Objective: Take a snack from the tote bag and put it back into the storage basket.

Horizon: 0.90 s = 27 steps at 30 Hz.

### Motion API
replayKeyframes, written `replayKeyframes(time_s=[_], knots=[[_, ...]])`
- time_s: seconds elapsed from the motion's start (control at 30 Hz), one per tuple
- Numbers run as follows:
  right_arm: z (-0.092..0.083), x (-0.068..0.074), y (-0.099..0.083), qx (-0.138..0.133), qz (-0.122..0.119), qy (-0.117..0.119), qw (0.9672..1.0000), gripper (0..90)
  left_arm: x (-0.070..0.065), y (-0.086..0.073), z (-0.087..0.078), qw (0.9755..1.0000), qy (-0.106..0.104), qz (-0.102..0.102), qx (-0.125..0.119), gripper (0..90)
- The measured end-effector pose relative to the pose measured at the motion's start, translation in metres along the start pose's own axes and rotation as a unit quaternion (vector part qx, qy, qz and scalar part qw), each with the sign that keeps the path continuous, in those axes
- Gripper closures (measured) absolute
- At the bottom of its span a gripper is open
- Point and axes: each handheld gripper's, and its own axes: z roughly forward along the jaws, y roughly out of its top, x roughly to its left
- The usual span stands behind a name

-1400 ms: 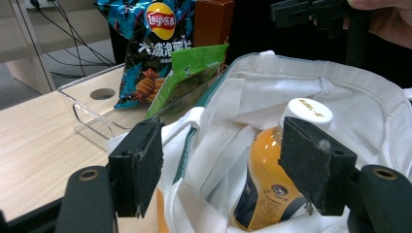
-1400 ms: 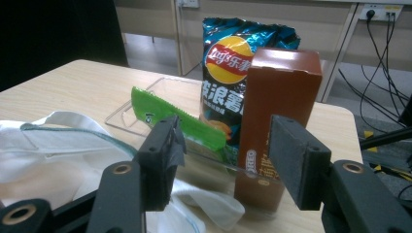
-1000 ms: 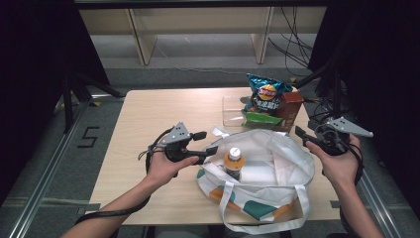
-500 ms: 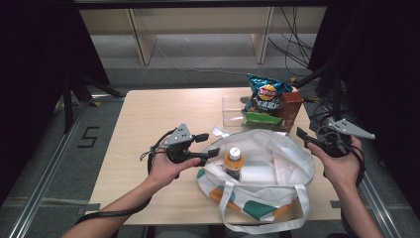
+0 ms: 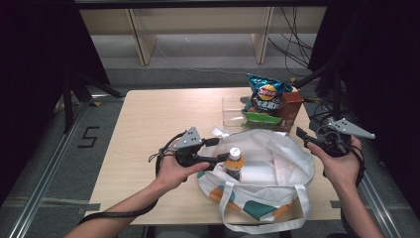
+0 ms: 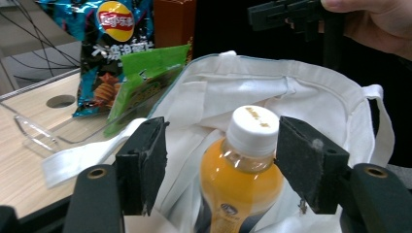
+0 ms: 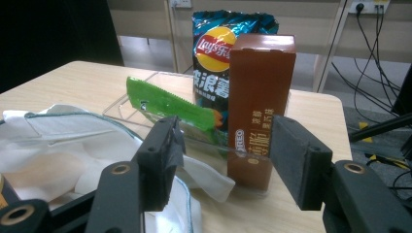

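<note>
Two black pads of the left gripper [image 6: 221, 167] have just been closing around the white-capped orange-juice bottle [image 6: 241, 174] standing upright in the white cloth tote bag [image 5: 277, 163] — not yet pressing. Beyond the bag, the right gripper [image 7: 223, 162] hangs open and empty before the brown carton [image 7: 260, 104]. A high pinch at the cap could tip the bottle — a risk, I judge.

Even overhead light, dark surroundings; nearest foreground in gripper views slightly soft.

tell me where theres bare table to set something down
The far-left stretch of the table is bare, from its left edge across to the clear tray. A smaller bare patch lies at the near-left corner, beside the forearm. The right side is crowded: chip bag, brown box and green packet in the tray, the white tote bag in front.
</note>
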Motion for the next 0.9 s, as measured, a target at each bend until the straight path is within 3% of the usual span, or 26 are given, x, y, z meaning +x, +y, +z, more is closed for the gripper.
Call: replayKeyframes(time_s=[0.03,0.33,0.73,0.77,0.9], knots=[[0.001,0.000,0.000,-0.009,0.002,-0.004,1.0000,45.8,-0.001,0.000,0.002,1.0000,-0.006,0.002,0.000,35.6],[0.000,-0.004,0.001,0.001,-0.007,0.002,1.0000,45.7,-0.009,-0.001,0.017,0.9996,-0.022,0.012,0.010,38.8],[-0.001,-0.005,0.000,-0.002,0.003,-0.001,1.0000,45.5,-0.009,-0.005,0.033,0.9994,-0.016,0.019,0.026,43.0],[0.000,-0.004,0.000,-0.012,0.006,-0.005,0.9999,45.5,-0.009,-0.006,0.034,0.9992,-0.018,0.023,0.027,43.5],[-0.001,-0.006,0.001,-0.001,-0.002,0.003,1.0000,45.4,-0.011,-0.008,0.037,0.9992,-0.016,0.023,0.028,46.3]])
